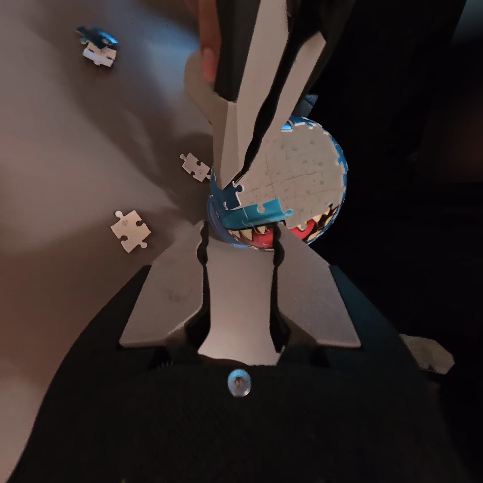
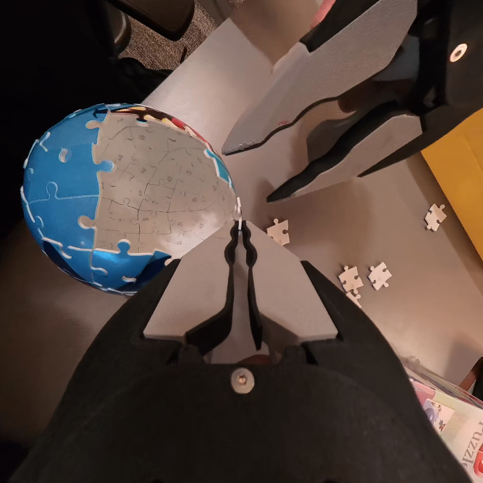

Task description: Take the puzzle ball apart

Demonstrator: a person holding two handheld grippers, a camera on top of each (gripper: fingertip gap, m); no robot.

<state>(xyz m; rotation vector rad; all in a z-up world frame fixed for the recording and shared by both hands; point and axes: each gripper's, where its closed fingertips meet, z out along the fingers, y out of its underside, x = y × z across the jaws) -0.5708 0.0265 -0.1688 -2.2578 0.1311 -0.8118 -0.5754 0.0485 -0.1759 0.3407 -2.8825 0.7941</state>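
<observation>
The puzzle ball [image 1: 295,170] is a blue shell with a toothy red mouth. Its top is open, showing the white inside of the pieces. It sits at the table's edge, just beyond my left gripper [image 1: 243,230], which is open and empty with the tips short of the ball. My right gripper [image 2: 240,224] is shut on a piece at the ball's [image 2: 156,188] open rim, one finger inside the shell and one outside. In the left wrist view the right gripper [image 1: 231,180] comes down from above onto the rim. In the right wrist view the left gripper [image 2: 247,175] is open beside the ball.
Loose white pieces lie face down on the grey table [image 1: 78,156]: one piece [image 1: 130,231] at the left, another piece [image 1: 196,167] by the ball, a small pile [image 1: 99,47] farther off. Several pieces [image 2: 380,275] lie right of my right gripper. A yellow object [image 2: 465,183] and the puzzle box [image 2: 457,418] are at the right. The grippers are tip to tip, or close to it.
</observation>
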